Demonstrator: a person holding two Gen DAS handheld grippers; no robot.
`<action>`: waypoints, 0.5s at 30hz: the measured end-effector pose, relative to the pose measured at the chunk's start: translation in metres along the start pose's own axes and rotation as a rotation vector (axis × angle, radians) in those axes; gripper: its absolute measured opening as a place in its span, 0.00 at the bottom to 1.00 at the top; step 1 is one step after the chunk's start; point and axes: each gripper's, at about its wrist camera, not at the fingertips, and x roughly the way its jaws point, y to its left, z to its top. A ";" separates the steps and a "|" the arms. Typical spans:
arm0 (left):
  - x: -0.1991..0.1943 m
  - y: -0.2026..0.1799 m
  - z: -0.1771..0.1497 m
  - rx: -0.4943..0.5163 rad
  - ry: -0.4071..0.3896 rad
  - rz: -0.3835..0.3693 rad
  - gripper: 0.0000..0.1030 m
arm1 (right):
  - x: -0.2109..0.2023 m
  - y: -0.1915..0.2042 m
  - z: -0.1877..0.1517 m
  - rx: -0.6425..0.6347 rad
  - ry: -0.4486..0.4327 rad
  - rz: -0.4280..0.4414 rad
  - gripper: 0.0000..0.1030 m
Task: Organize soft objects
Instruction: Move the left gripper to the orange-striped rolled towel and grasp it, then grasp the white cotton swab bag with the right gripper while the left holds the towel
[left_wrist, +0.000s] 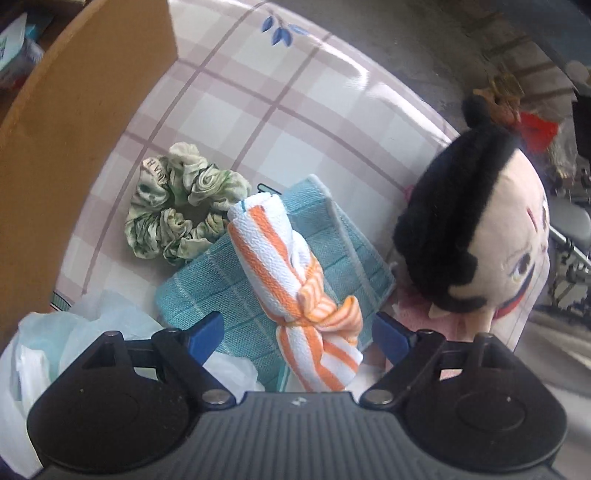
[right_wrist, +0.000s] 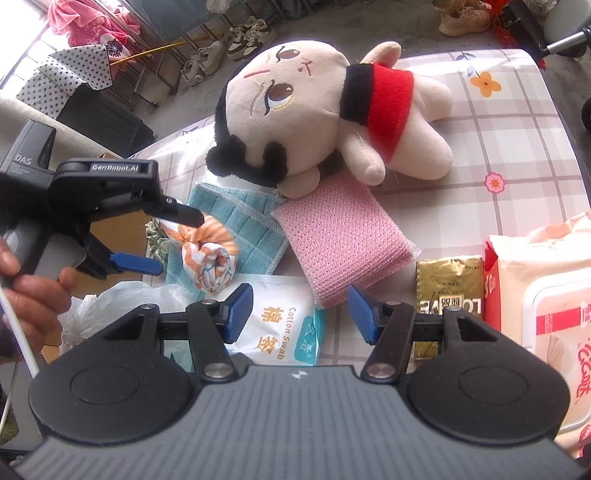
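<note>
An orange-and-white striped cloth (left_wrist: 280, 251) tied in a knot lies on a folded teal cloth (left_wrist: 236, 291). My left gripper (left_wrist: 299, 336) hangs right above it, open, its blue pads wide on either side of the knot and not touching it. The right wrist view shows the same gripper (right_wrist: 177, 243) over the striped cloth (right_wrist: 210, 258). A green scrunchie (left_wrist: 177, 206) lies just left of the teal cloth. A plush doll (right_wrist: 314, 110) with black hair and a red top rests partly on a pink sponge (right_wrist: 340, 236). My right gripper (right_wrist: 301, 312) is open near the sponge's corner, holding nothing.
A cardboard box wall (left_wrist: 74, 147) stands to the left on the checked tablecloth (left_wrist: 295, 110). A crumpled plastic bag (left_wrist: 74, 339) lies near the left gripper. A cotton swab pack (right_wrist: 280, 321), a gold packet (right_wrist: 448, 280) and a wet-wipes pack (right_wrist: 546, 302) lie under and right of the right gripper.
</note>
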 end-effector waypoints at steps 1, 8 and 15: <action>0.005 0.004 0.004 -0.042 0.014 -0.013 0.79 | 0.000 -0.002 -0.003 0.019 0.008 0.003 0.57; 0.028 0.014 0.017 -0.155 0.039 -0.064 0.49 | 0.017 -0.017 -0.010 0.189 0.051 0.036 0.76; 0.022 0.010 0.015 -0.118 0.010 -0.042 0.42 | 0.042 0.000 -0.008 0.245 0.135 0.042 0.78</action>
